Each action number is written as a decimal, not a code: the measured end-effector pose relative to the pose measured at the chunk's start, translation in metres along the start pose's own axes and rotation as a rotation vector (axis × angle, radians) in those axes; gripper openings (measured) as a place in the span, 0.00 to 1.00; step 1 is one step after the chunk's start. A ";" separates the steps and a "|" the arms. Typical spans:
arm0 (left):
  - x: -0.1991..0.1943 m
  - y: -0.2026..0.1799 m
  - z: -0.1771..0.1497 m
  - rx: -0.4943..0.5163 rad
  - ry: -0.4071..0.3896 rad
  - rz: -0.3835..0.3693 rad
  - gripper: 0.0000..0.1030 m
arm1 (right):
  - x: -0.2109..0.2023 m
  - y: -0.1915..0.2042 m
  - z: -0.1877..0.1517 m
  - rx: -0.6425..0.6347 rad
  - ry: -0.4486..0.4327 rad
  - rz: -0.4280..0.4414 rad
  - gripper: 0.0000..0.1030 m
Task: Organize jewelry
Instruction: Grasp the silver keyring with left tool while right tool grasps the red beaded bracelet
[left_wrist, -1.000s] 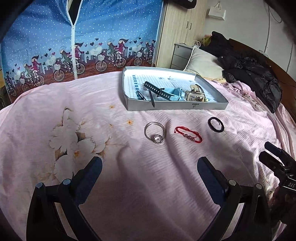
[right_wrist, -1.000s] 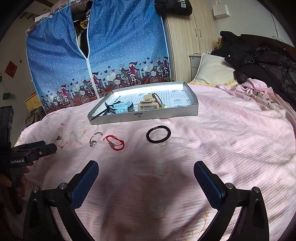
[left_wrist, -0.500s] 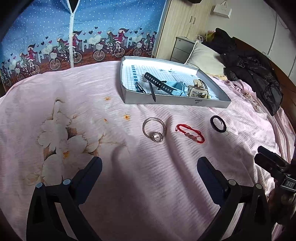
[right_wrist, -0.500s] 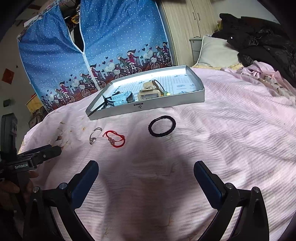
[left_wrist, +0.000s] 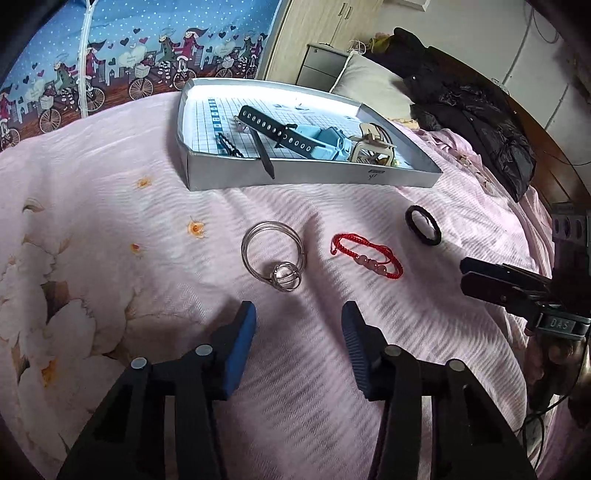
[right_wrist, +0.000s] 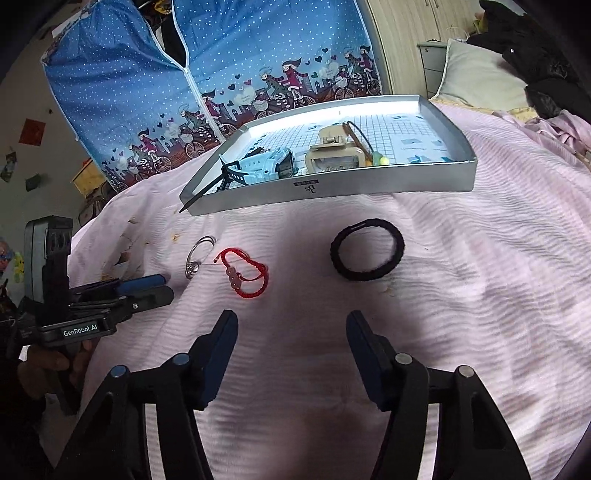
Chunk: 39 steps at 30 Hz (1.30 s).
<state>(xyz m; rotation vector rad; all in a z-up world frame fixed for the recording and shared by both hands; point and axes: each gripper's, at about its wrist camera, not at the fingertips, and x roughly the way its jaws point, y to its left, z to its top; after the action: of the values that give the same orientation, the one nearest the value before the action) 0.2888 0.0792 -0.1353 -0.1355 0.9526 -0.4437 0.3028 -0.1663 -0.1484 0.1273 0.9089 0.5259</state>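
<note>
**Ahead of both grippers: three pieces left**

Beyond our left hand-held gripper (left_wrist: 298, 320), spread and empty, lie the ring (left_wrist: 274, 255), red bracelet (left_wrist: 365, 256) and black band (left_wrist: 423, 225) on the bed. Our right hand-held gripper (right_wrist: 291, 330) is spread too. Farther ahead, the tray (left_wrist: 317, 172) already holds some pieces.

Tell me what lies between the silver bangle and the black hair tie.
The red cord bracelet, lying on the pink bedspread between the silver bangle and the black hair tie; both wrist views show it.
</note>
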 end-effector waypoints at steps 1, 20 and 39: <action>0.000 0.003 0.001 -0.009 -0.005 -0.008 0.36 | 0.004 0.001 0.002 -0.002 0.004 0.007 0.50; 0.023 0.015 0.019 -0.029 -0.028 -0.022 0.22 | 0.042 0.011 0.018 0.025 0.048 0.041 0.40; 0.031 0.021 0.017 -0.051 0.041 -0.052 0.05 | 0.070 0.018 0.024 0.048 0.114 0.058 0.15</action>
<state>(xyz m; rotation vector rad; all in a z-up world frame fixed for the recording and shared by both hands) 0.3246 0.0837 -0.1558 -0.1980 1.0029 -0.4722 0.3492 -0.1144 -0.1781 0.1691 1.0315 0.5702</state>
